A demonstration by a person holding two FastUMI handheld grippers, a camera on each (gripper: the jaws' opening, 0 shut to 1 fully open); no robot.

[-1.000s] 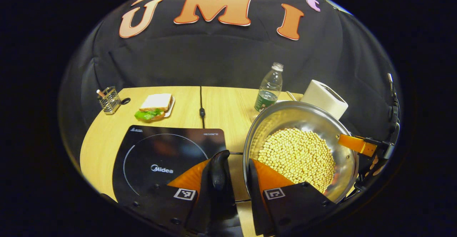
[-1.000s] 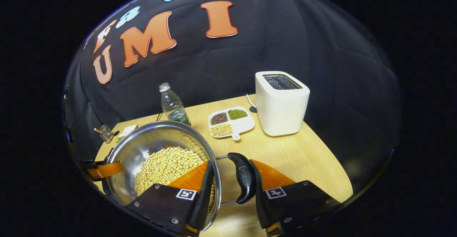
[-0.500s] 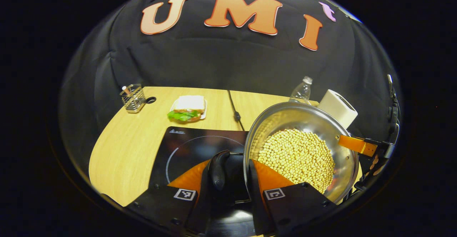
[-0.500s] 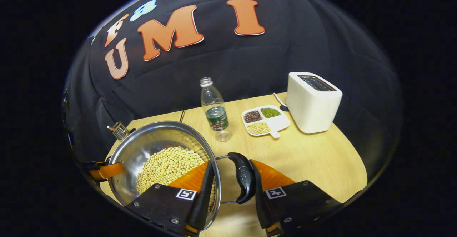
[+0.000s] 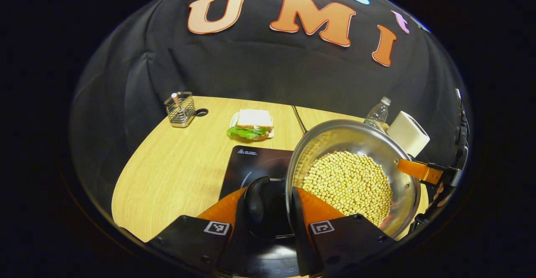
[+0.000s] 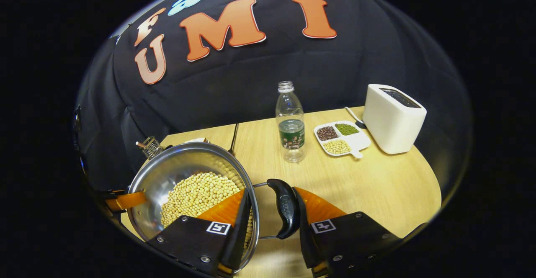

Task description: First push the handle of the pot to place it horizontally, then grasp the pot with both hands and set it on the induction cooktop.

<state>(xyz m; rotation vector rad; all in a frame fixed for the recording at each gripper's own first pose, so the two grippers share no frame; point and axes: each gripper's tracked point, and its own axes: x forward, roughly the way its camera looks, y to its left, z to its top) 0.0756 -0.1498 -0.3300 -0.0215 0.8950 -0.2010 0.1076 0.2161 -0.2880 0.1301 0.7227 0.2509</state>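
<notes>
Pot point(image 5: 351, 177) hanging level: left gripper point(image 5: 274, 204) and right gripper point(image 6: 270, 211) each clamping rim-and-handle, cooktop point(image 5: 251, 165) lying just ahead-left.

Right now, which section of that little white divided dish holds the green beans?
On the divided dish, the green beans fill the back section nearest the toaster; the dark beans sit beside them, the pale beans in front.

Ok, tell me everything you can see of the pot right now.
The pot is a shiny, steel-looking round pan, open-topped, holding a layer of pale yellow beans. It has a dark loop handle on each side on thin wire arms. The left gripper closes over its near rim and handle; the right gripper does likewise on the opposite handle. It sits roughly level, over the right part of the black induction cooktop; whether it rests on it I cannot tell.
</notes>
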